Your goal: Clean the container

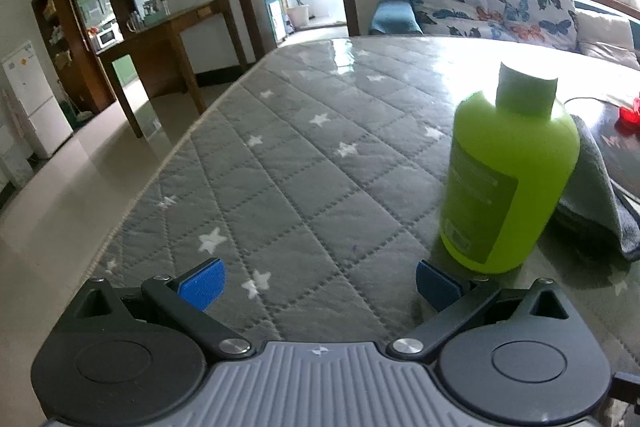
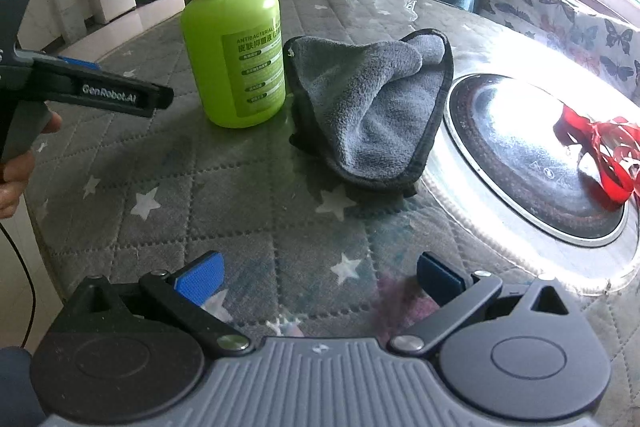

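Both tools, left tool (image 1: 320, 281) and right tool (image 2: 320, 277), gape wide, holding nothing above the table (image 2: 240, 187).

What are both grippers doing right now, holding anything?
Left gripper: open, empty, beside the lime-green plastic bottle.
Right gripper: open, empty, facing the grey microfibre cloth.

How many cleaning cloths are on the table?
1. A crumpled grey microfibre cloth lies on the quilted star-patterned table cover, right beside the lime-green plastic bottle. None other visible.
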